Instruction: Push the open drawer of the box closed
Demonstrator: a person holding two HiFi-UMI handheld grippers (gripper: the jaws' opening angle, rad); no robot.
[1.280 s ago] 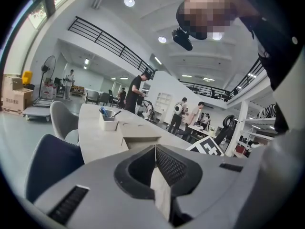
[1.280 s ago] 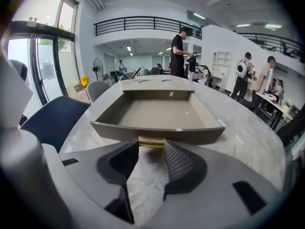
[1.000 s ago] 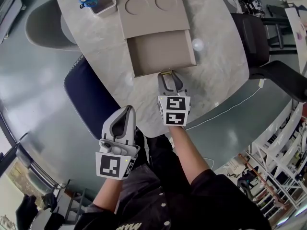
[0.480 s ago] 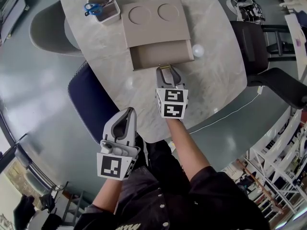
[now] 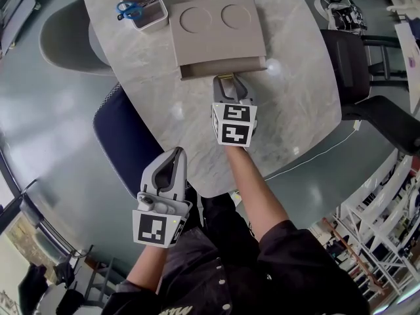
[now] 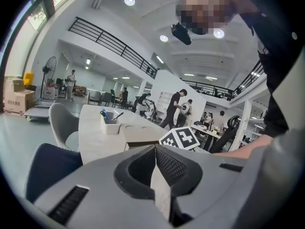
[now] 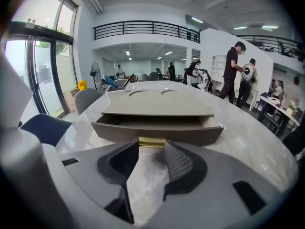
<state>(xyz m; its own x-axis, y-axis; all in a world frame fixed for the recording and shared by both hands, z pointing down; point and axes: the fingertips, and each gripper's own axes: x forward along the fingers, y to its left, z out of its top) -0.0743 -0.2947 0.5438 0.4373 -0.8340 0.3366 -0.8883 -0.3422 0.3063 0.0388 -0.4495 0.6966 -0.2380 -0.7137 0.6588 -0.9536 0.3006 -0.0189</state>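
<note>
Fingers apart, right gripper at drawer.

Most of the drawer lies hidden inside the box, interior unseen.

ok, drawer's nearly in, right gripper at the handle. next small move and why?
Probably push the right gripper straight forward a short way. The drawer juts out of the box, a dark gap showing above its front, and the open jaws sit squarely at its gold handle, so no realignment looks needed.
</note>
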